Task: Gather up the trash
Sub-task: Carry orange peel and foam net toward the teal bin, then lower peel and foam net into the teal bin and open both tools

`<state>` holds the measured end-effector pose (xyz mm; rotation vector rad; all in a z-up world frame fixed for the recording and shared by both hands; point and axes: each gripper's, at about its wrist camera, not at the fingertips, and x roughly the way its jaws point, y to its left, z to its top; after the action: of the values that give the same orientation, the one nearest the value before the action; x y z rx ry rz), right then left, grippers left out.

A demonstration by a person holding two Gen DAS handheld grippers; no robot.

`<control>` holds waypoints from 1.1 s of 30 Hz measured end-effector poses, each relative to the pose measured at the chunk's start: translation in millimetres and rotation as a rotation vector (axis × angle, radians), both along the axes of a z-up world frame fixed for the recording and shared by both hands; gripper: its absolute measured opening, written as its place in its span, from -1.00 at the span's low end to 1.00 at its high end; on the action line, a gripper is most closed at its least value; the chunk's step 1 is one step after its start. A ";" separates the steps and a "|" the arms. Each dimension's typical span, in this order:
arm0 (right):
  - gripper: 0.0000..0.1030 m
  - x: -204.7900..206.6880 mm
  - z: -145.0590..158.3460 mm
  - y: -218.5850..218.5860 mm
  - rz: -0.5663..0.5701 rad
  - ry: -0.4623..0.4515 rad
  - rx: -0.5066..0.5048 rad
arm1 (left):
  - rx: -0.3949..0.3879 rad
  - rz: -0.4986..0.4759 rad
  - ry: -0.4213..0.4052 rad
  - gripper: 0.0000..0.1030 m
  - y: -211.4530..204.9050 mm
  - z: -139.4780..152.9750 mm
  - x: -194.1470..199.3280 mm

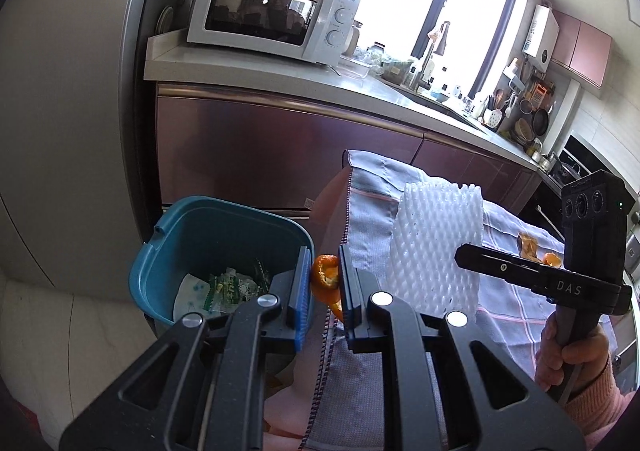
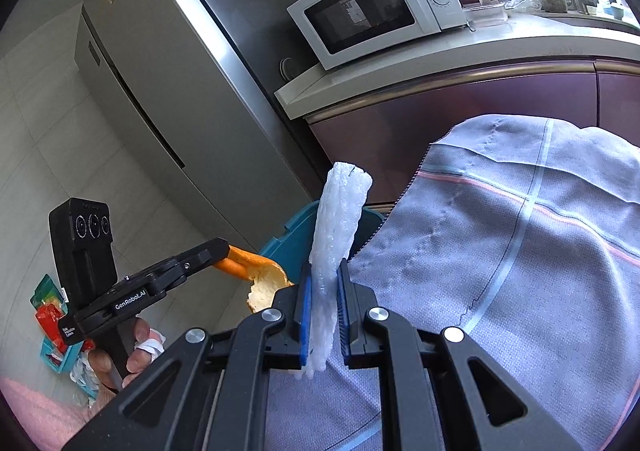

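My left gripper (image 1: 325, 283) is shut on a piece of orange peel (image 1: 326, 276), held at the table's left edge just right of the blue trash bin (image 1: 180, 251). The peel also shows in the right wrist view (image 2: 256, 271). My right gripper (image 2: 323, 291) is shut on a white foam fruit net (image 2: 336, 235), which stands upright over the cloth-covered table (image 2: 520, 251). The net also shows in the left wrist view (image 1: 436, 243). The bin holds wrappers and paper (image 1: 224, 287). More peel scraps (image 1: 534, 249) lie on the cloth at the far right.
A purple kitchen cabinet (image 1: 280, 147) with a microwave (image 1: 272, 15) on its counter stands behind the bin. A grey fridge (image 2: 160, 71) stands to the left. Colourful packets (image 2: 52, 315) lie on the floor at the left.
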<state>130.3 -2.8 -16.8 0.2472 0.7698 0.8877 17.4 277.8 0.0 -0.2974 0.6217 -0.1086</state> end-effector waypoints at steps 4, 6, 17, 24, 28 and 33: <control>-0.80 3.1 2.3 4.8 0.009 -0.008 -0.002 | 0.005 0.022 -0.006 -0.72 9.0 1.9 2.0; -0.80 5.2 3.2 8.2 0.016 -0.011 -0.004 | 0.008 0.033 -0.009 -0.72 12.5 3.0 3.0; -0.80 15.0 4.4 32.2 0.058 -0.017 -0.022 | 0.029 0.069 -0.008 -0.72 24.7 4.3 14.1; -0.80 24.6 2.9 49.2 0.074 -0.015 -0.045 | 0.041 0.090 0.010 -0.72 29.6 -1.7 22.3; -0.80 29.6 -0.8 61.3 0.085 -0.008 -0.062 | 0.048 0.102 0.024 -0.72 34.7 -6.9 27.5; -0.80 35.1 -6.7 73.2 0.094 0.003 -0.082 | 0.057 0.113 0.035 -0.72 39.6 -10.9 34.3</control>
<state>165.3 70.5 -23.5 0.1412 0.8240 0.9425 51.7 317.3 -10.9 -0.2793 0.6402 0.0229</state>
